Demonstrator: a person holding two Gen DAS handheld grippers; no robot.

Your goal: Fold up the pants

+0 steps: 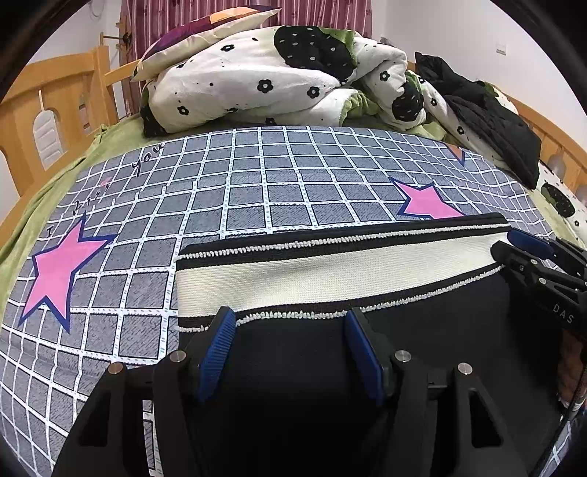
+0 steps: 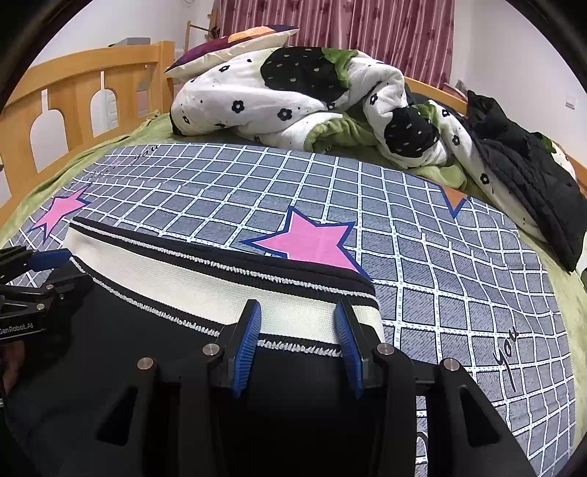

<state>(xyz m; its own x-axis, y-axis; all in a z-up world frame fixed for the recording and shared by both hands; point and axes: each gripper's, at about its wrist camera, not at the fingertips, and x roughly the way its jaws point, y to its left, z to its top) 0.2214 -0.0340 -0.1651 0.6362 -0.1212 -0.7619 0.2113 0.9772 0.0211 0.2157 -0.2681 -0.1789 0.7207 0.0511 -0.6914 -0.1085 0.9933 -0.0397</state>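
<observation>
Black pants (image 1: 330,367) are laid flat on the bed (image 1: 256,183); left tongs (image 1: 290,326) and right tongs (image 2: 297,319) are held released above the waistband (image 2: 220,290).

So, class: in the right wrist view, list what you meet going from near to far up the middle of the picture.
Right tool → pants waistband → pink star → checked sheet → flowered quilt → striped curtain.

Bed (image 1: 256,176) in checked star sheet carries black pants (image 1: 330,348), rumpled quilt (image 1: 256,84), perhaps dark clothing (image 1: 488,121).
</observation>
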